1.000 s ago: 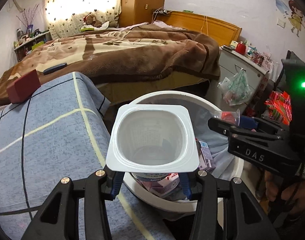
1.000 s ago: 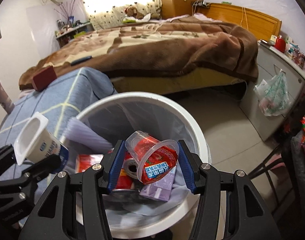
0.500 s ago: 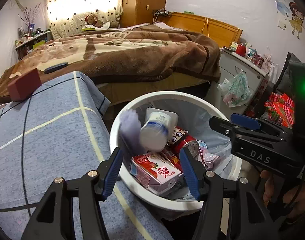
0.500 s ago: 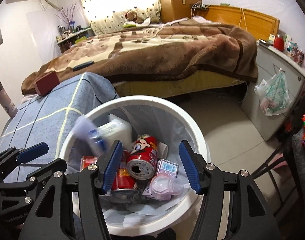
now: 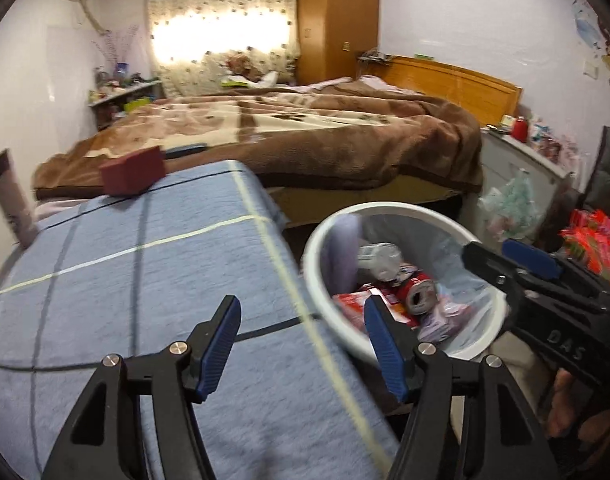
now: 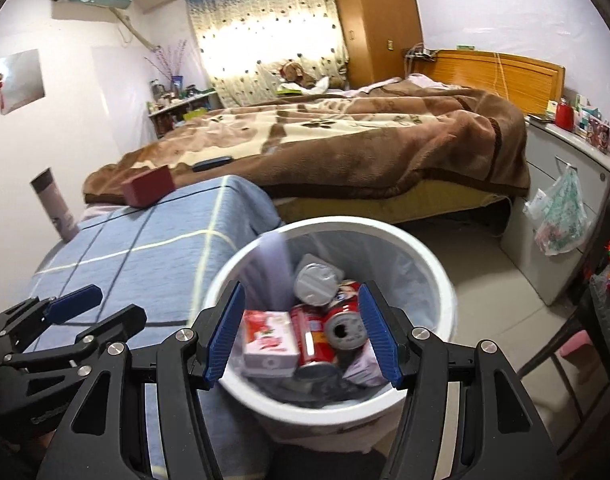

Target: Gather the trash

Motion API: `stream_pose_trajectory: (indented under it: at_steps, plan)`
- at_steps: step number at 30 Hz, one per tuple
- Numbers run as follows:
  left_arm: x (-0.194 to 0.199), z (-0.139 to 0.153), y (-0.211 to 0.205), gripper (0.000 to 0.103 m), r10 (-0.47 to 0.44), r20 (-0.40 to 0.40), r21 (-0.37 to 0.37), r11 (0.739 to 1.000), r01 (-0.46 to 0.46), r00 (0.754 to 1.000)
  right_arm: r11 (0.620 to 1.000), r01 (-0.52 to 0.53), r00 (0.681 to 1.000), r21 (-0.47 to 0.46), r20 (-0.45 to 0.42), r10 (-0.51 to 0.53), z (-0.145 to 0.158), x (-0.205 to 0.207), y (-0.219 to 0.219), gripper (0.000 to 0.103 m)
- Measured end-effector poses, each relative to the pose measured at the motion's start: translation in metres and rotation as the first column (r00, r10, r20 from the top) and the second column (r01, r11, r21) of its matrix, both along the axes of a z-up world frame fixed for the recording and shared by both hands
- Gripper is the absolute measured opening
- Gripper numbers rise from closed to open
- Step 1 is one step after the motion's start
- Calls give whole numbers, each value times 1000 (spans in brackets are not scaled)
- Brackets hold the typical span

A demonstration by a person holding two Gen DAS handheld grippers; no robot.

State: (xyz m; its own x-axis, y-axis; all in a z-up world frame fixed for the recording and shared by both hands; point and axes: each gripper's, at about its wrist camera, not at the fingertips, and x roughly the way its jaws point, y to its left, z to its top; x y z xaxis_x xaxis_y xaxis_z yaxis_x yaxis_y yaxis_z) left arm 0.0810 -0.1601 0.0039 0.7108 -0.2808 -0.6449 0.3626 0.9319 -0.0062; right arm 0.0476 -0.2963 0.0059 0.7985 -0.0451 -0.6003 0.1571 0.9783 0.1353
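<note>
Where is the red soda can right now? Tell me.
In the right wrist view, the red soda can lies inside the white trash bin, between the pink carton and a purple packet.

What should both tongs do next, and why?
Probably swing away from the white round trash bin toward the blue checked bedcover to look for more trash: both the left tongs, still opening, and right tongs are empty, and the red can lies inside.
</note>
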Motion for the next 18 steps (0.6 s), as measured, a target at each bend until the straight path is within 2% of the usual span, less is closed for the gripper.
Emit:
stream_pose_trajectory:
  at_steps: [8, 18]
  plan:
    - [-18, -4, 26, 67, 93, 22, 7, 996, -93, 995, 998, -50, 998, -24, 40, 51, -1, -10, 21, 61]
    - [-36, -7, 39, 67, 124, 50, 0, 992, -124, 991, 997, -67, 997, -37, 39, 68, -5, -16, 37, 60]
